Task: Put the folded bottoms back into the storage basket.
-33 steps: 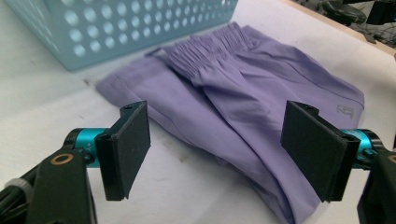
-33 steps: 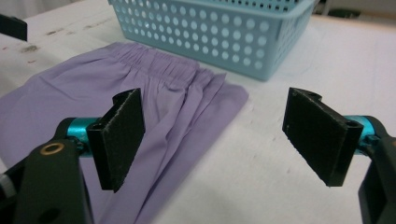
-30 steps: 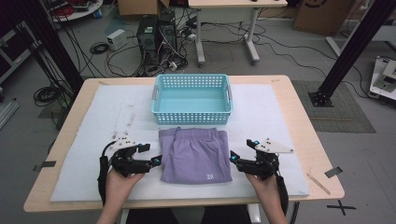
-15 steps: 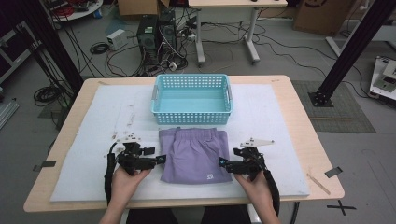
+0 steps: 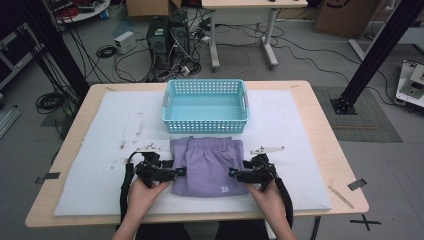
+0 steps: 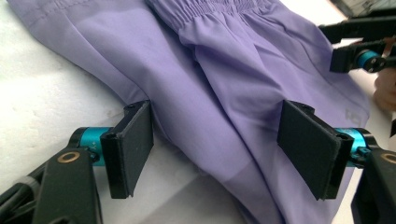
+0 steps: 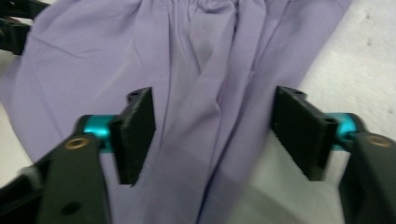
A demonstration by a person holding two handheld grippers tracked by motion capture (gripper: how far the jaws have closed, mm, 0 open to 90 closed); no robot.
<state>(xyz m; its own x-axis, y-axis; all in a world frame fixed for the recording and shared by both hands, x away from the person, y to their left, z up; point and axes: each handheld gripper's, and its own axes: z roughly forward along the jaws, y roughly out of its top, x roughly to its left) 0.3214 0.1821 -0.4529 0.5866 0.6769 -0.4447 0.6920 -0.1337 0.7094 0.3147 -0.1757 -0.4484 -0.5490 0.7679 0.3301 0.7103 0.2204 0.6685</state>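
Note:
A pair of purple shorts [image 5: 207,165] lies flat on the white mat, waistband toward the basket. My left gripper [image 5: 179,172] is open at the shorts' left edge; in the left gripper view its jaws straddle the purple cloth [image 6: 219,88] low over the hem. My right gripper [image 5: 233,173] is open at the shorts' right edge. In the right gripper view the cloth [image 7: 205,84] lies between the two black jaws. The right gripper [image 6: 359,49] also appears far off in the left gripper view.
A light blue plastic basket [image 5: 206,122] stands empty just behind the shorts. The white mat [image 5: 90,180] covers most of the wooden table [image 5: 330,150]. Computers, cables and desk legs are on the floor beyond.
Both grippers have moved inward from the mat on either side until their jaws reach over the shorts' left and right edges. The shorts have not moved.

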